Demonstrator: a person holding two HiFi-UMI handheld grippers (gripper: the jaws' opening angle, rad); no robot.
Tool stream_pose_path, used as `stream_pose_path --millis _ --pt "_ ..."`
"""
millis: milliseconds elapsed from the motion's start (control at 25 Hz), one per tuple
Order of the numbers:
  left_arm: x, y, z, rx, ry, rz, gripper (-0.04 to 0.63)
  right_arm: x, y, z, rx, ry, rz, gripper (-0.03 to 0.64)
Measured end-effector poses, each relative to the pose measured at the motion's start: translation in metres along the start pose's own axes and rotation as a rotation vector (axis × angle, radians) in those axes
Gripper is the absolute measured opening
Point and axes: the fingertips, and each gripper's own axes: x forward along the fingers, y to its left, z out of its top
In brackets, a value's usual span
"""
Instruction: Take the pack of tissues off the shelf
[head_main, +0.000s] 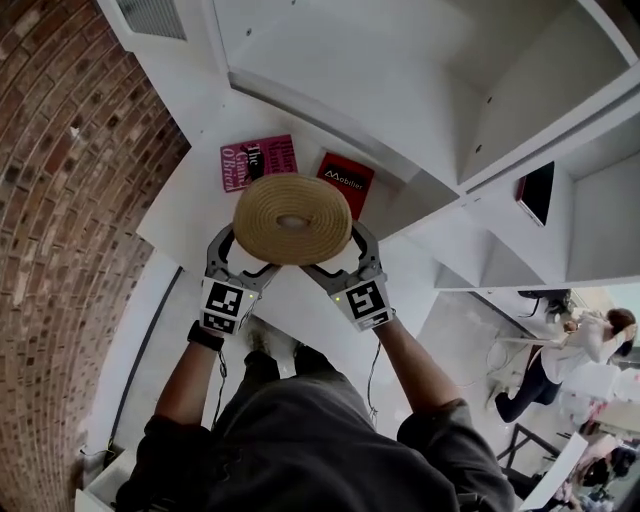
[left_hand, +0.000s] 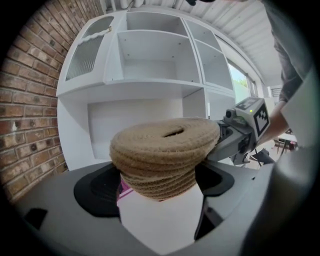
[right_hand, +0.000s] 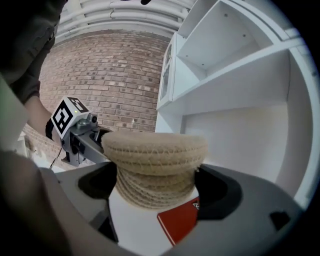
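A round woven tissue holder with a slot in its lid hangs in the air in front of the white shelf unit. My left gripper takes it from the left and my right gripper from the right. In the left gripper view the holder fills the space between both black pads. The right gripper view shows the same holder wedged between its pads. Both grippers stand wide, shut on the holder's body under the lid.
Below the holder, a pink book and a red book lie on the white counter. A brick wall runs along the left. A dark book stands in a right cubby. A person is far right.
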Motion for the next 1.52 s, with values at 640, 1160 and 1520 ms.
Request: stream_pose_path --millis 640,1160,1520 --pt "0.020 -0.025 -0.139 -0.129 0.211 0.028 0.463 0.028 0.042 -0.132 0.105 0.166 0.149 0.494" --pt "0.039 -0.026 -0.226 -0.133 0.322 0.040 0.463 0.063 0.065 -0.219 0.152 0.233 0.214 0.494" --pt "0.039 -0.037 -0.252 -0.031 0.355 0.046 0.463 0.064 0.069 -0.250 0.060 0.288 0.241 0.494"
